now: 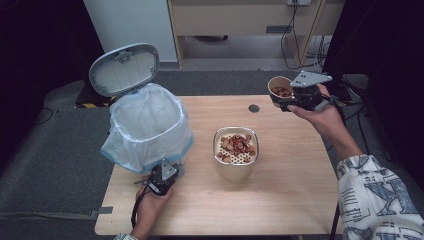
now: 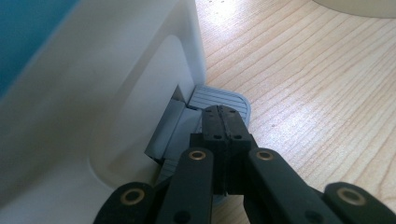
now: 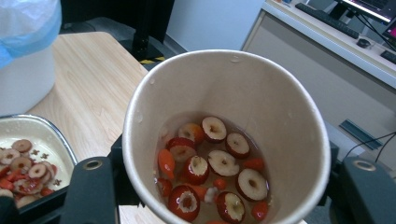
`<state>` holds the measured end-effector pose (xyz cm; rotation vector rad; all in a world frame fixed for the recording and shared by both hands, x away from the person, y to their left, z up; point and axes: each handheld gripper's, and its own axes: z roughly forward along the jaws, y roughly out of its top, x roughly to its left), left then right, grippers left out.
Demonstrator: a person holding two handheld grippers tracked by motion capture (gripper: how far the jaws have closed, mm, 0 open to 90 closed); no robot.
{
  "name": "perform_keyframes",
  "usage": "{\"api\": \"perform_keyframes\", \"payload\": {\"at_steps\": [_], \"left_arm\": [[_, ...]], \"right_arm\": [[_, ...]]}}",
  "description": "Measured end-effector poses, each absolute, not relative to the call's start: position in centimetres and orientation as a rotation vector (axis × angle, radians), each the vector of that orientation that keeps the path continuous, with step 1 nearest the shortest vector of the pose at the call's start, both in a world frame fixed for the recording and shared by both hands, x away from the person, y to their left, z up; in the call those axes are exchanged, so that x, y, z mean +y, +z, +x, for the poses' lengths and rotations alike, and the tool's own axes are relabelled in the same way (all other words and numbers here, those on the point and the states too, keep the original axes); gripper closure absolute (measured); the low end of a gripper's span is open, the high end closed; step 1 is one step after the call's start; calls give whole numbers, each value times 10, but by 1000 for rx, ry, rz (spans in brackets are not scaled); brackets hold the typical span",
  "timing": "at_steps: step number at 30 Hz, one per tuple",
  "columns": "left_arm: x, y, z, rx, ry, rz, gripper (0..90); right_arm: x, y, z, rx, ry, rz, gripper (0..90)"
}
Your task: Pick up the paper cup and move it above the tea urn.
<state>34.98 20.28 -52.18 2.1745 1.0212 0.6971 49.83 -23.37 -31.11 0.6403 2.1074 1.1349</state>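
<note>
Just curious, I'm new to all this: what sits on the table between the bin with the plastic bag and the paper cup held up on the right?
In the high view, a metal container with red fruit slices on a strainer stands between the bin and the cup.

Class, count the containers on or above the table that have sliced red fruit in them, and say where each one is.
2. A paper cup, gripped by the right hand-held gripper above the table's far right corner, and a metal strainer tin standing mid-table. The bin's inside can't be seen.
</note>
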Motion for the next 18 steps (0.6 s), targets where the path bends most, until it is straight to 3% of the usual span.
{"api": "perform_keyframes", "payload": {"at_steps": [18], "left_arm": [[202, -522, 350, 1018, 701, 2179, 893]], "right_arm": [[-219, -307, 496, 2118, 1113, 583, 351]]}}
